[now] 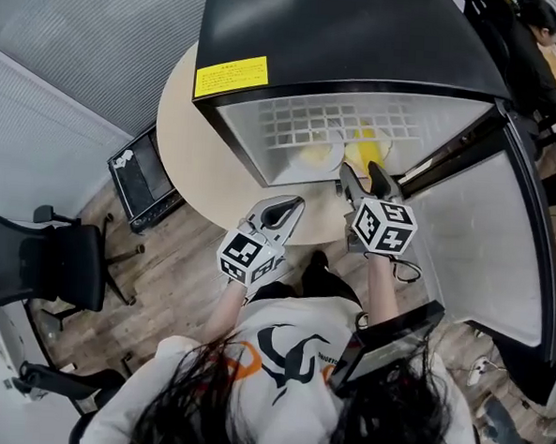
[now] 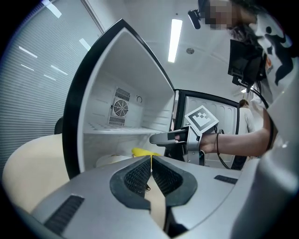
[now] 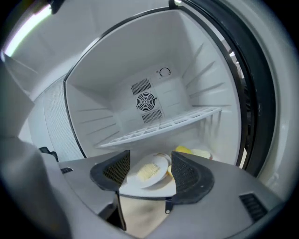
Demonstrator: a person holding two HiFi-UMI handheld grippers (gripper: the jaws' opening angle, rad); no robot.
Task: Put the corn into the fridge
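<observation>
Fridge (image 3: 93,102) holds corn (image 3: 147,172), framed by spread empty right gripper (image 3: 150,169); left gripper (image 2: 151,173) closed empty.

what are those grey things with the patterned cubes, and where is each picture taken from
They are tongs a person holds, one in each hand; the cubes are part of them. One picture comes from a head camera looking down; the other two from cameras riding on the tongs. A small fridge stands open on a round table. The left tongs are shut and empty. The right tongs are open, holding nothing, facing a plate with corn on the fridge floor, under a wire shelf.
</observation>
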